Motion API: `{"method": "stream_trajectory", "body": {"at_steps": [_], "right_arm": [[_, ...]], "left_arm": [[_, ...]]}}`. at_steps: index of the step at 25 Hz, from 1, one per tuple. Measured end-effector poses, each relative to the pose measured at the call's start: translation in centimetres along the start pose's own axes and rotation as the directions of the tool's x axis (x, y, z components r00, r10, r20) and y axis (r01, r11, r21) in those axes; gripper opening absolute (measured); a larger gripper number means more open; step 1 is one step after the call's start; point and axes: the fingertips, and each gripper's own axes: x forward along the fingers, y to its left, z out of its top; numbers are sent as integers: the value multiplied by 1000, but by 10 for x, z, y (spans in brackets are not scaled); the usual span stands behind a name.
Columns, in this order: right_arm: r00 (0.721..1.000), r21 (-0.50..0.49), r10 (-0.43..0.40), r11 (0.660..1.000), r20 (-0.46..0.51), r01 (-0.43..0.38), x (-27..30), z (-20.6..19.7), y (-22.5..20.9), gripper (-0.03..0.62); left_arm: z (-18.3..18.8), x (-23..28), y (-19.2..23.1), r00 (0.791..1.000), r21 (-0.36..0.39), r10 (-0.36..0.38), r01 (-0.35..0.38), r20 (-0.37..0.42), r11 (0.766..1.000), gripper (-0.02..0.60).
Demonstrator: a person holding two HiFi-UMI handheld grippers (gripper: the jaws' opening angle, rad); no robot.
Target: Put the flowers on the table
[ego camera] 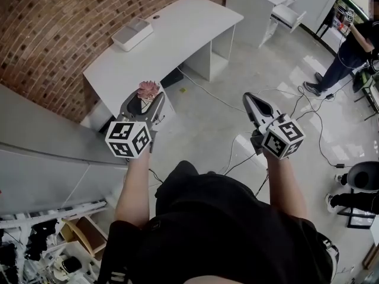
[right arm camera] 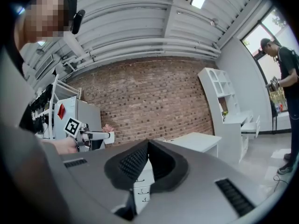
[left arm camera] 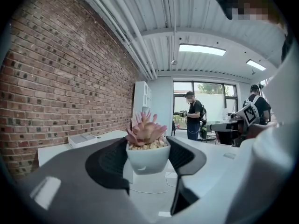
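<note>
Brick wall (left arm camera: 60, 78); pink succulent (left arm camera: 145, 130) in white pot (left arm camera: 147, 160)

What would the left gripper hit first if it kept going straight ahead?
Probably the table: the left gripper, shut on the flower pot, points toward its near end. Depth is unclear, so it might pass just above the top.

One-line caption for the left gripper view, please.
Left gripper shut on a white pot of pink flowers, white table and brick wall behind.
</note>
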Motion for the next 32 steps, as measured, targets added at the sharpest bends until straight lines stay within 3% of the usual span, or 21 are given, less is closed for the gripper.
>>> {"method": "stream_trajectory", "body": {"at_steps": [12,23,32], "right_arm": [[998,20,-13,1000,-62,14,44,-13,-37,12],[994,26,-26,999,-102,29,158,-9,-86,11],[990,17,-30,999,-135,32,223,-5,-99,11]], "left_arm": [[-13,58,32,1000,-38,-26,26,-16,999,267],[-1,149,117,998,-35,-54,53,-36,998,265],[-1,189,168,997,-63,-70,67,-36,996,267]]}}
